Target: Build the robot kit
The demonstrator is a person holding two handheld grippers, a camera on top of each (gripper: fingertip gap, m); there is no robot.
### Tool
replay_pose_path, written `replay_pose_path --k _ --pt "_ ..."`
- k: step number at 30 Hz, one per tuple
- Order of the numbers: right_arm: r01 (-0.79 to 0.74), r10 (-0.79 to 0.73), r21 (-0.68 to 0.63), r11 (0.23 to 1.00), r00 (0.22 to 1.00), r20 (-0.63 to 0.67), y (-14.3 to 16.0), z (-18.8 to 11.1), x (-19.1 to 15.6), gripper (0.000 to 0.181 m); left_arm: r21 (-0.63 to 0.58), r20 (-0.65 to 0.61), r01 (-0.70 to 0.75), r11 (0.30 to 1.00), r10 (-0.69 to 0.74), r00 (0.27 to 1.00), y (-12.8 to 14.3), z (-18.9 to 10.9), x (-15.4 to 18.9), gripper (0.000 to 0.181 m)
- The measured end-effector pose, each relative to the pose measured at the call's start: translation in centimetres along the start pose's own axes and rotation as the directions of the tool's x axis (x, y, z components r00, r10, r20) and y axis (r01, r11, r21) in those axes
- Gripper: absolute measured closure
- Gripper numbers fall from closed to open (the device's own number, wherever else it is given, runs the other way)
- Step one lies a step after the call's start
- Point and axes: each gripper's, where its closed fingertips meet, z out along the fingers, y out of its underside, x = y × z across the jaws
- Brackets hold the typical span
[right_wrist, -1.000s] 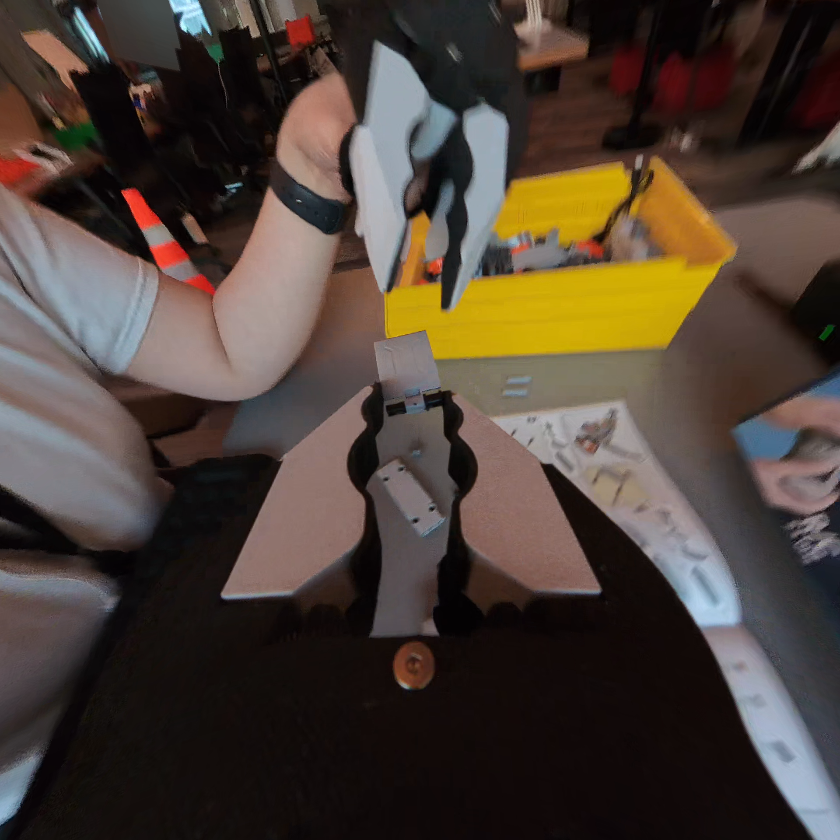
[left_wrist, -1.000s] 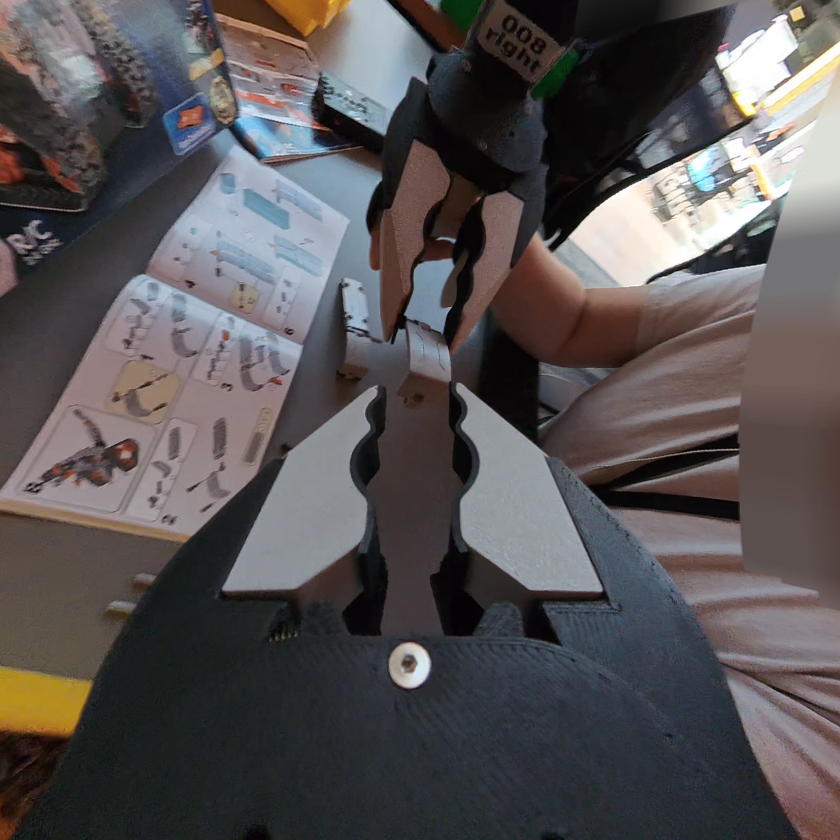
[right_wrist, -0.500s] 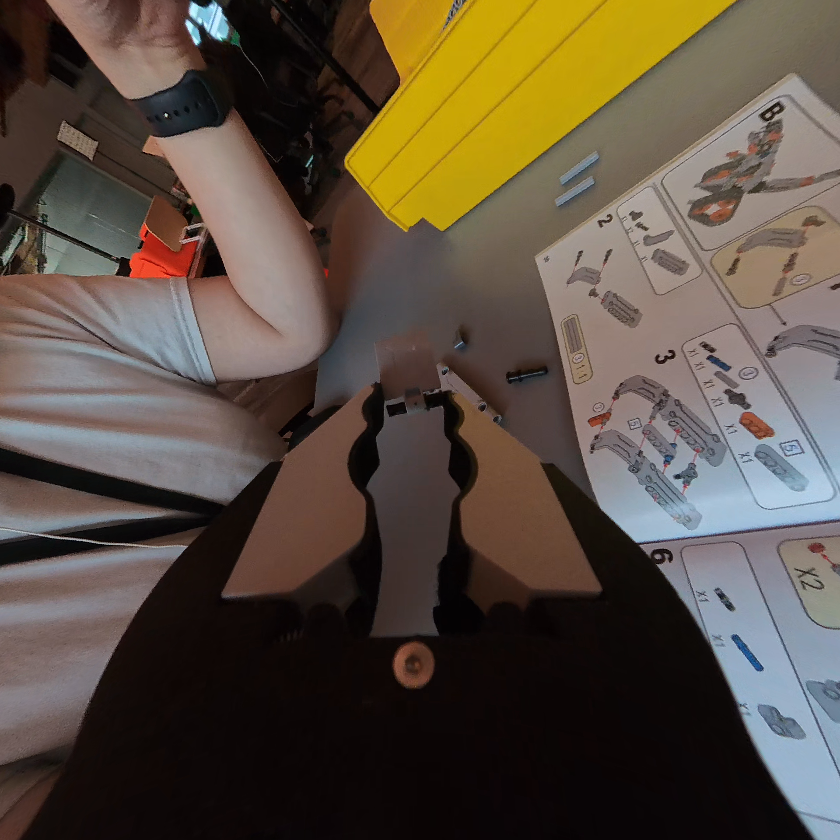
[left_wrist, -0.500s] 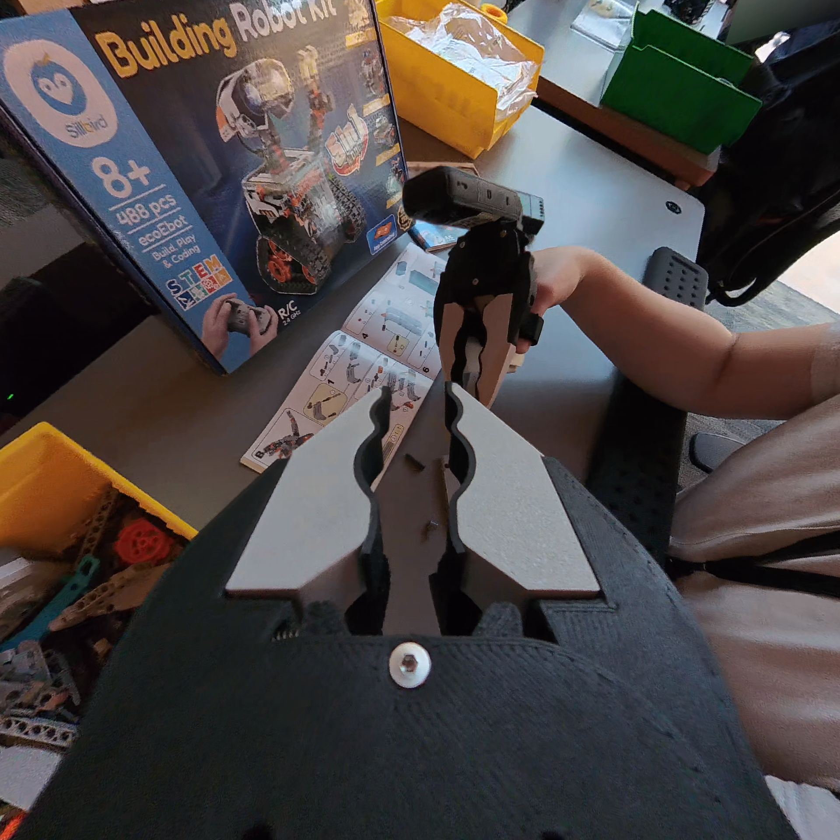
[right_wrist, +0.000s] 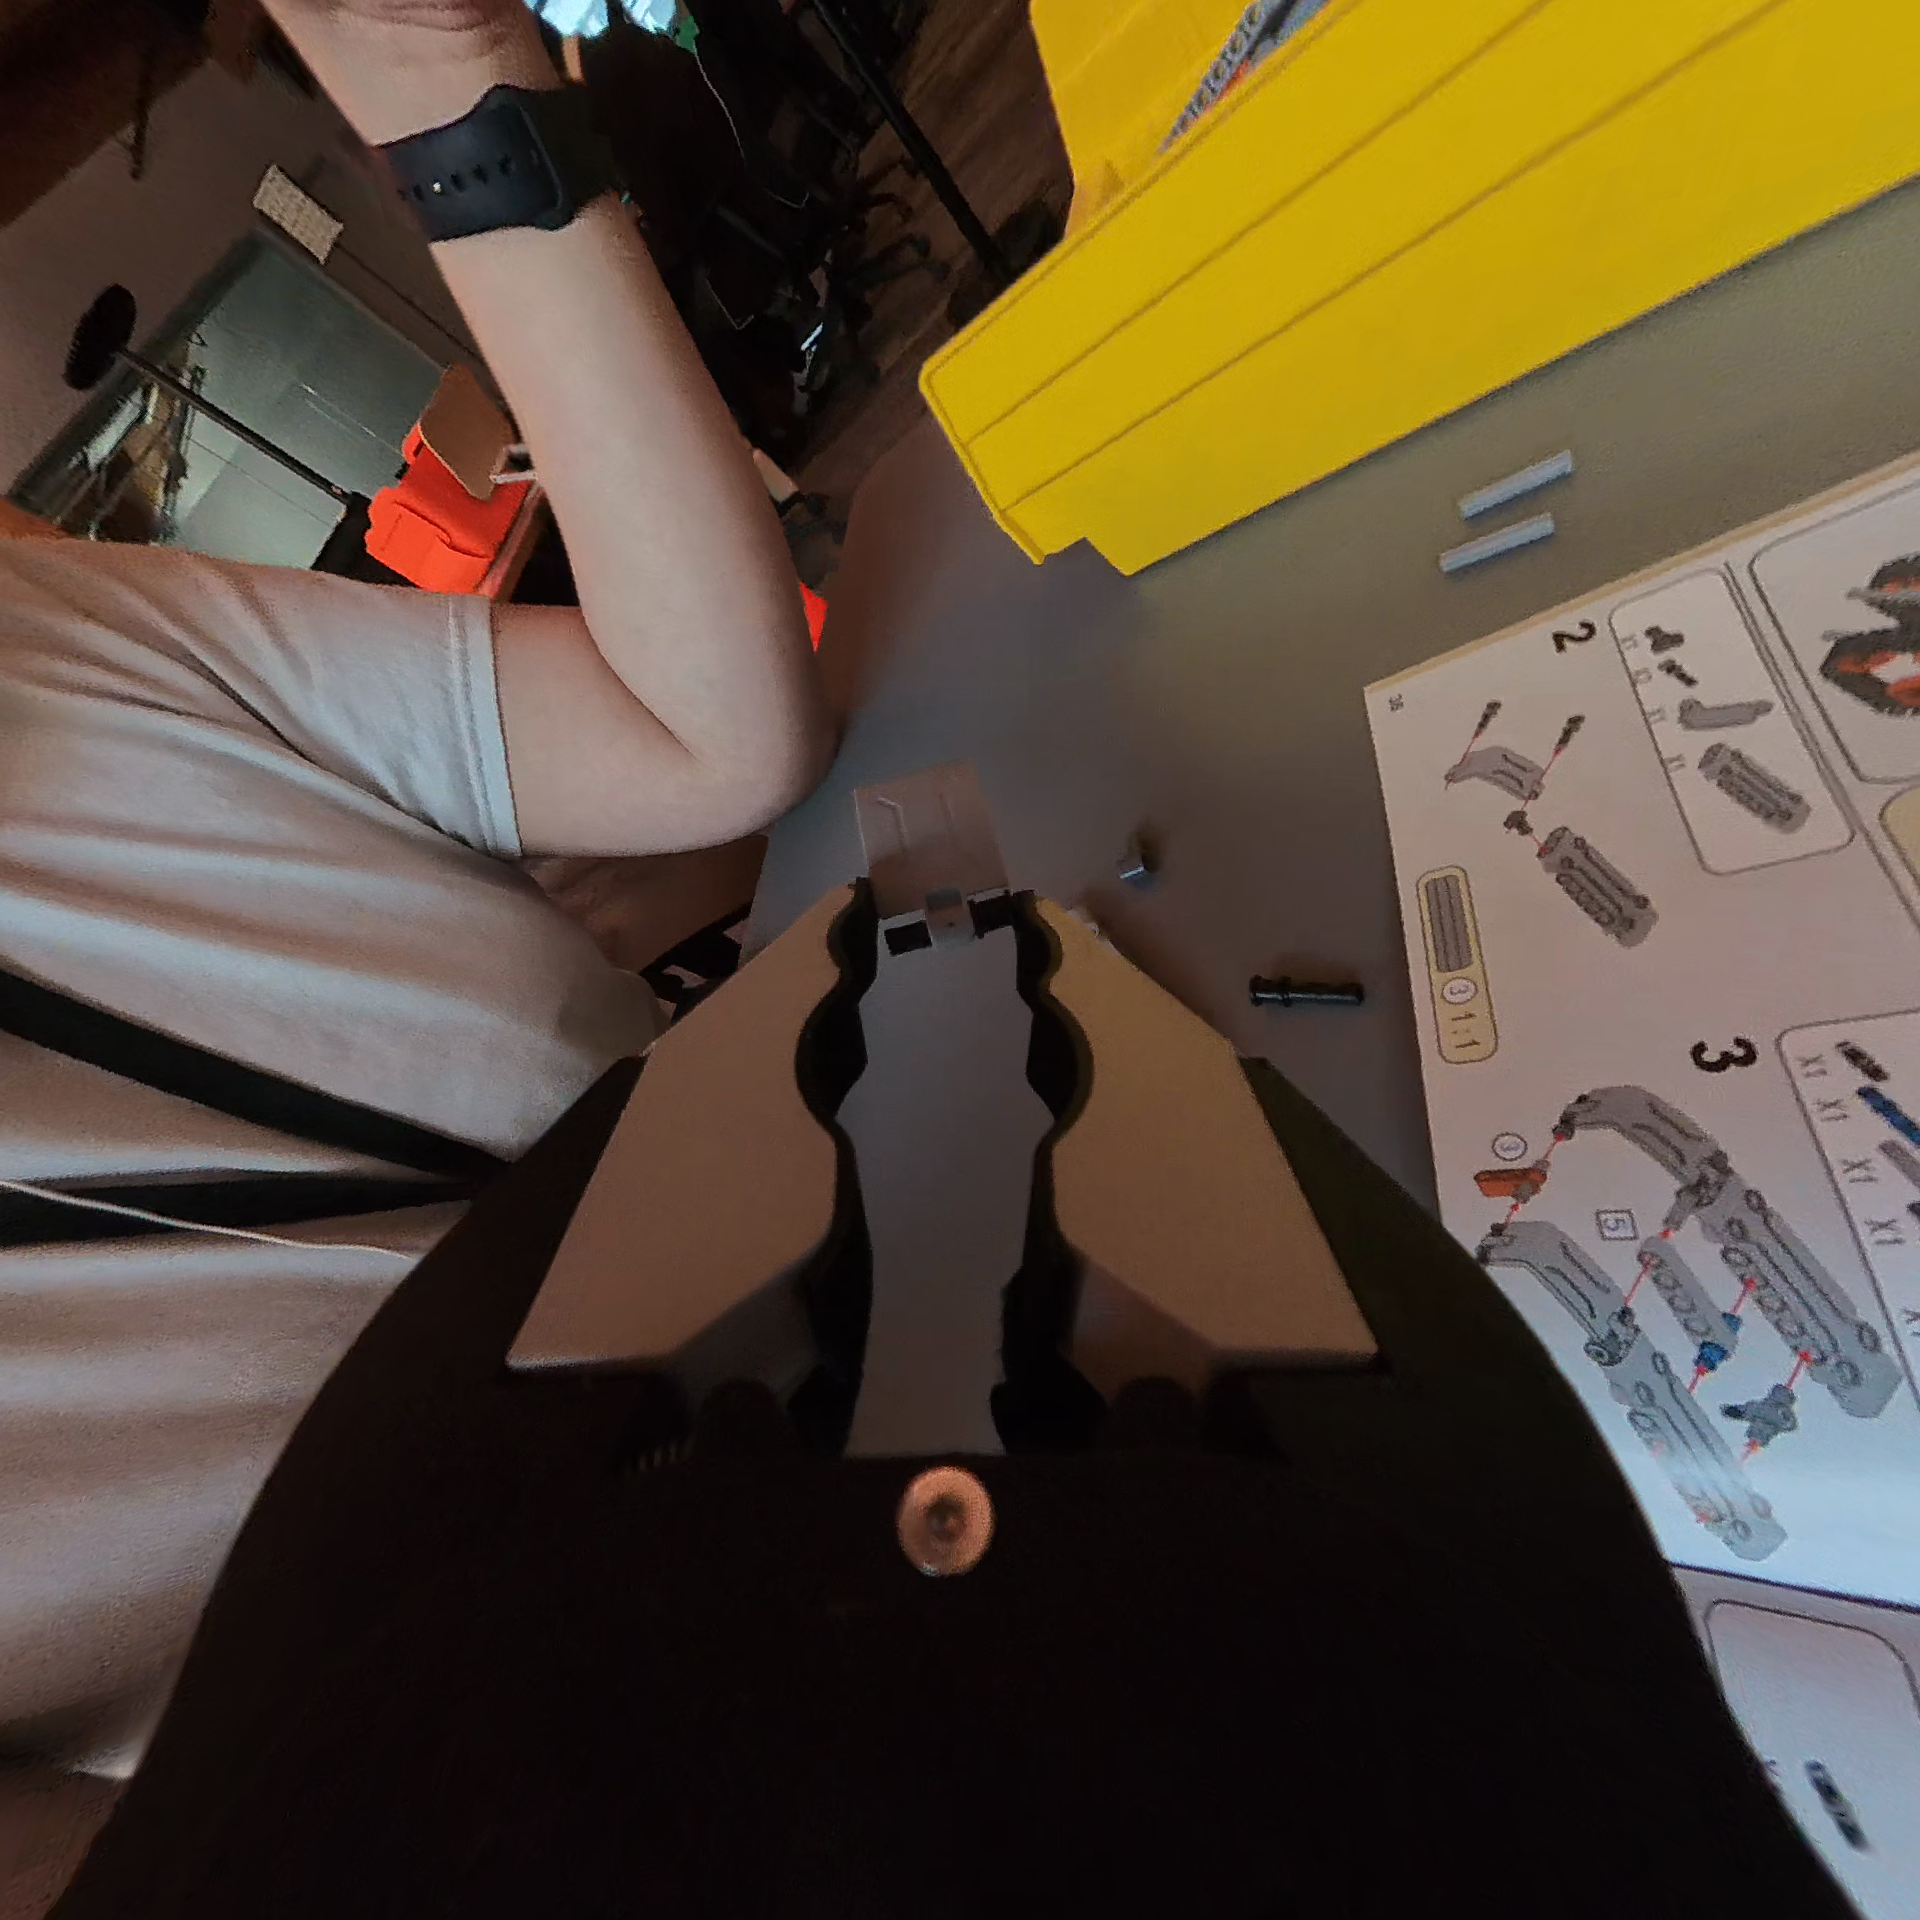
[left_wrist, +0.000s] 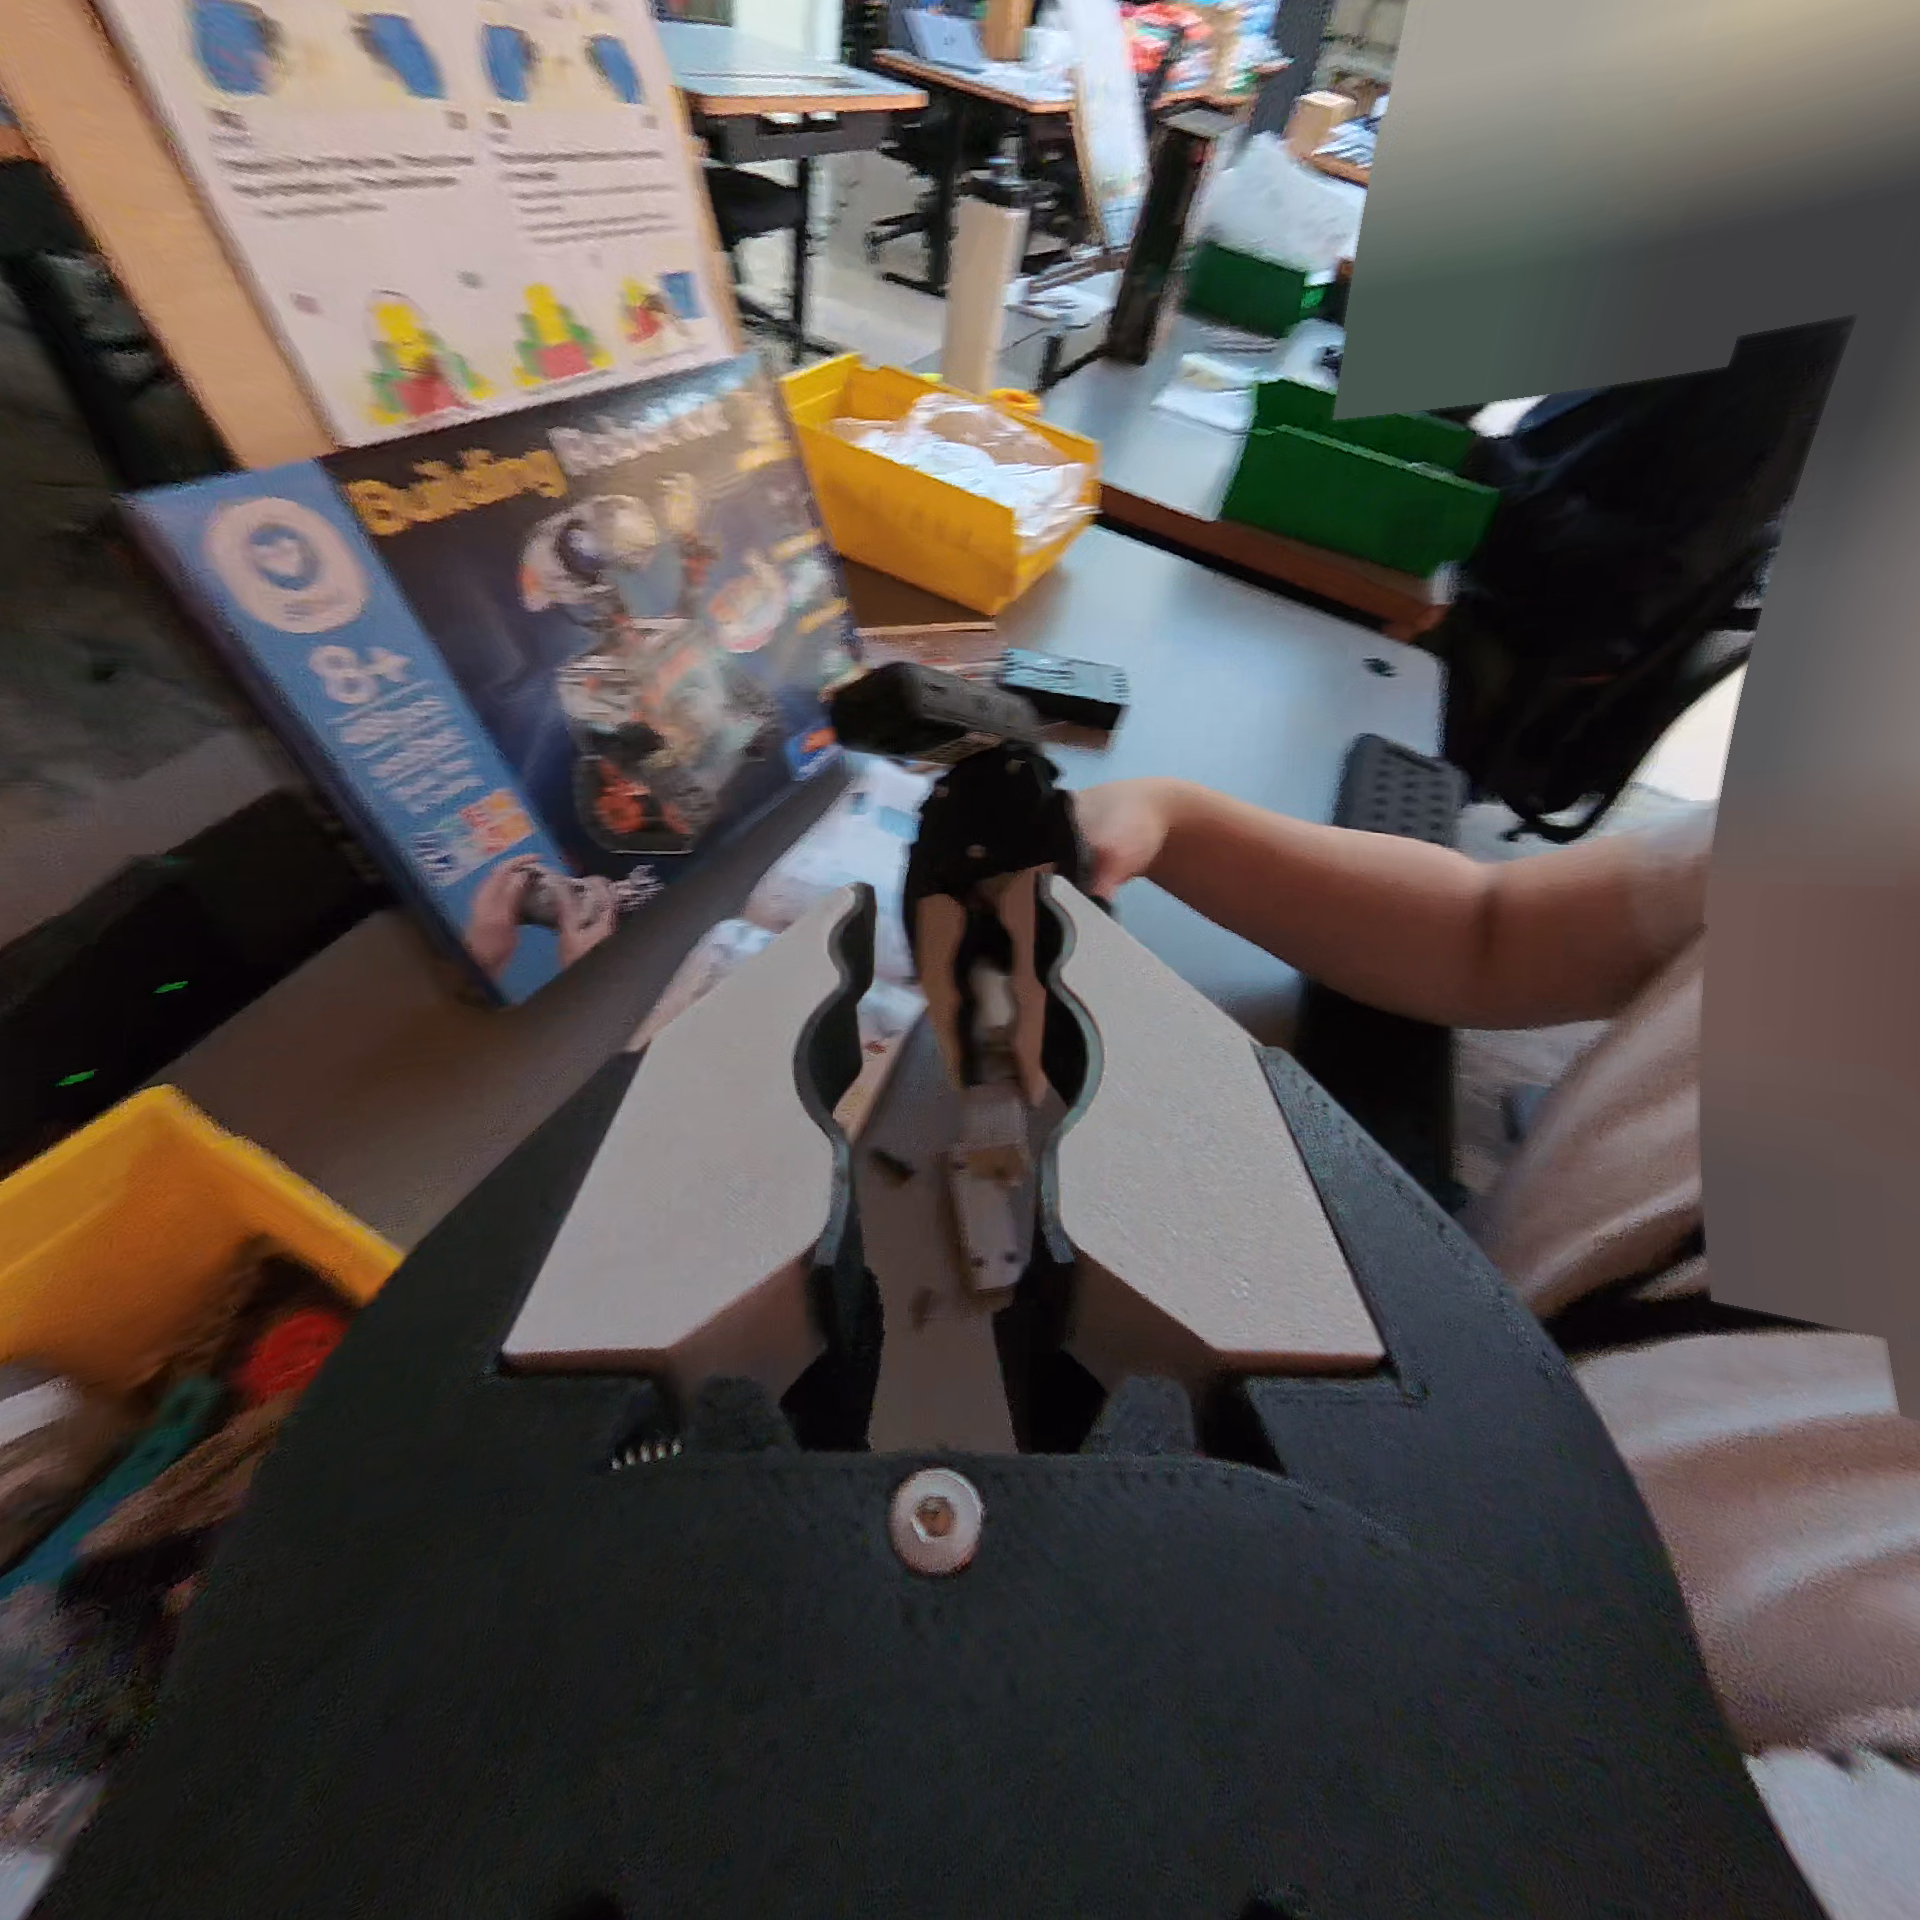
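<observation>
My right gripper (right_wrist: 943, 906) is shut on a small grey building piece (right_wrist: 930, 831) with black pins at its near end, held low over the grey table (right_wrist: 1039, 665). In the left wrist view the right gripper (left_wrist: 987, 1070) points down at the table, just above a grey beam (left_wrist: 982, 1216) lying there. My left gripper (left_wrist: 956, 904) is open and empty, held well above the table and back from the right one. A black pin (right_wrist: 1306, 992) and a small grey part (right_wrist: 1138, 868) lie just right of the right gripper.
An open instruction booklet (right_wrist: 1662, 935) lies to the right, with two pale rods (right_wrist: 1507, 509) and a yellow bin (right_wrist: 1403, 260) beyond. A kit box (left_wrist: 540, 675) stands at the back left, with another yellow bin (left_wrist: 935, 499), green bins (left_wrist: 1351, 488) and a near yellow parts bin (left_wrist: 156, 1195). About 20 cm separates my left fingertips from my right.
My left gripper has let go of the grey piece, risen and tilted up away from the table. My right gripper has carried the piece down low over the table near the booklet.
</observation>
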Motion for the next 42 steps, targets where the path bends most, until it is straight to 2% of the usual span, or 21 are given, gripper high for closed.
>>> replay_pose_path --k 2,4,7,10,13,16,19,21,23,28,31,36,39,42 --pt "0.075 -0.075 0.018 0.997 0.997 -0.002 -0.5 -0.4 -0.7 0.157 -0.024 -0.209 0.051 0.998 -0.055 0.976 0.6 0.5 2.9 0.154" --pt "0.114 -0.114 0.018 0.993 0.993 -0.01 -0.7 -0.8 -1.2 0.157 -0.058 -0.302 0.112 0.992 -0.124 0.945 0.8 0.9 4.0 0.155" --pt "0.114 -0.114 0.017 0.993 0.993 -0.018 -0.5 -1.5 -1.1 0.157 -0.124 -0.261 0.157 0.98 -0.184 0.948 2.3 2.5 3.7 0.151" --pt "0.087 -0.089 0.047 0.995 0.995 0.043 -0.6 -2.0 -1.6 0.157 -0.188 -0.232 0.18 0.965 -0.222 0.947 4.4 4.0 4.4 0.145" --pt "0.11 -0.113 0.057 0.992 0.992 0.056 -0.7 -2.2 -2.0 0.157 -0.16 -0.149 0.225 0.961 -0.249 0.957 8.0 5.6 4.8 0.141" --pt "0.175 -0.18 0.061 0.983 0.981 0.08 -0.7 -2.1 -3.0 0.157 -0.103 -0.053 0.208 0.973 -0.215 0.975 12.5 6.6 5.1 0.141" --pt "0.234 -0.242 0.076 0.969 0.961 0.134 -0.8 -1.6 -4.5 0.157 -0.058 -0.073 0.257 0.965 -0.261 0.963 14.9 6.5 6.3 0.141" --pt "0.28 -0.289 0.074 0.957 0.939 0.189 -0.5 -1.0 -5.8 0.157 -0.023 -0.204 0.327 0.945 -0.324 0.924 14.8 6.3 8.3 0.141" --pt "0.304 -0.309 0.061 0.951 0.922 0.232 0.0 -0.4 -6.9 0.157 0.0 -0.294 0.372 0.928 -0.356 0.887 14.8 6.1 9.3 0.148" --pt "0.32 -0.315 0.051 0.946 0.875 0.368 1.5 0.5 -9.6 0.157 0.106 -0.534 0.413 0.905 -0.299 0.791 13.4 5.6 12.3 0.156" --pt "0.311 -0.3 0.041 0.949 0.861 0.411 2.3 0.8 -10.2 0.157 0.092 -0.583 0.408 0.908 -0.283 0.761 13.9 6.1 13.0 0.172" --pt "0.301 -0.287 0.041 0.953 0.848 0.445 2.6 0.7 -10.6 0.157 0.074 -0.658 0.417 0.906 -0.27 0.703 14.2 6.3 13.8 0.175" --pt "0.294 -0.296 0.078 0.953 0.836 0.462 2.1 0.8 -11.1 0.156 0.111 -0.699 0.413 0.904 -0.224 0.679 13.7 5.8 14.3 0.178" --pt "0.277 -0.288 0.089 0.957 0.855 0.432 1.8 1.0 -10.5 0.149 0.152 -0.682 0.363 0.919 -0.168 0.712 13.5 5.7 14.4 0.179"
